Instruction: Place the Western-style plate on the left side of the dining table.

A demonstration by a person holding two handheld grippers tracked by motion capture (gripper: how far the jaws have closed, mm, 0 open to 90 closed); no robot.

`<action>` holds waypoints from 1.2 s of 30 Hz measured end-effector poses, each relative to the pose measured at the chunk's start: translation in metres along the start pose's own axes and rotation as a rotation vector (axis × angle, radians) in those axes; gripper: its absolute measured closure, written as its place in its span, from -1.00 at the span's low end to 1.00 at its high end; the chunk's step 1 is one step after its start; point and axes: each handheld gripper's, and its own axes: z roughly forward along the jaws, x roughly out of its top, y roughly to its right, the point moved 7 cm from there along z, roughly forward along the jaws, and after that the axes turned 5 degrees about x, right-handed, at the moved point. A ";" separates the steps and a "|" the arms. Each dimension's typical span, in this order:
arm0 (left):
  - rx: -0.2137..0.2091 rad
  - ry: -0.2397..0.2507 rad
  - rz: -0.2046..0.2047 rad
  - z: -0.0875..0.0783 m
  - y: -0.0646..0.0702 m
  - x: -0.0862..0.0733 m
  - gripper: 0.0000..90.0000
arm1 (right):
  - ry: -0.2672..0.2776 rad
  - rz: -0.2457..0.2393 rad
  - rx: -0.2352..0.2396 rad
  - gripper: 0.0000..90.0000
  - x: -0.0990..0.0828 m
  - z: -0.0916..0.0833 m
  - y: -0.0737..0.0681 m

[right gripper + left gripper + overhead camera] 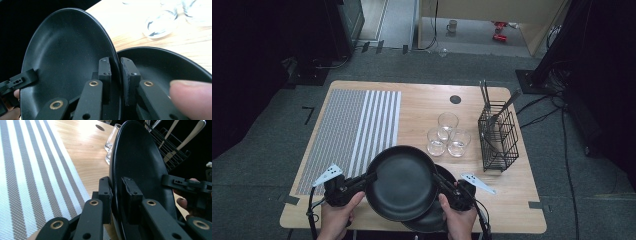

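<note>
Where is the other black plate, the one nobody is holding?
In the high view, the second black plate lies on the wooden table near its front edge, partly under the lifted round black plate, just before the three clear glasses.

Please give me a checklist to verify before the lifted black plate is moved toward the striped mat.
1. Left gripper clamps the rim of the upper round black plate: ok.
2. Right gripper clamps the opposite rim: ok.
3. Upper plate lifted clear of the second black plate beneath: cannot tell.
4. Three clear drinking glasses stand apart from the plate: ok.
5. Grey and white striped placemat has free space: ok.
6. Black wire cutlery basket stands aside from the path: ok.
</note>
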 end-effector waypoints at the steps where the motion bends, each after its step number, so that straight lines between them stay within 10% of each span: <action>1: 0.000 0.002 -0.001 -0.001 -0.001 0.001 0.77 | -0.003 -0.001 0.003 0.77 0.000 0.001 -0.001; 36: -0.009 0.040 -0.089 -0.018 -0.035 0.017 0.81 | -0.042 -0.011 0.042 0.80 0.005 0.036 -0.027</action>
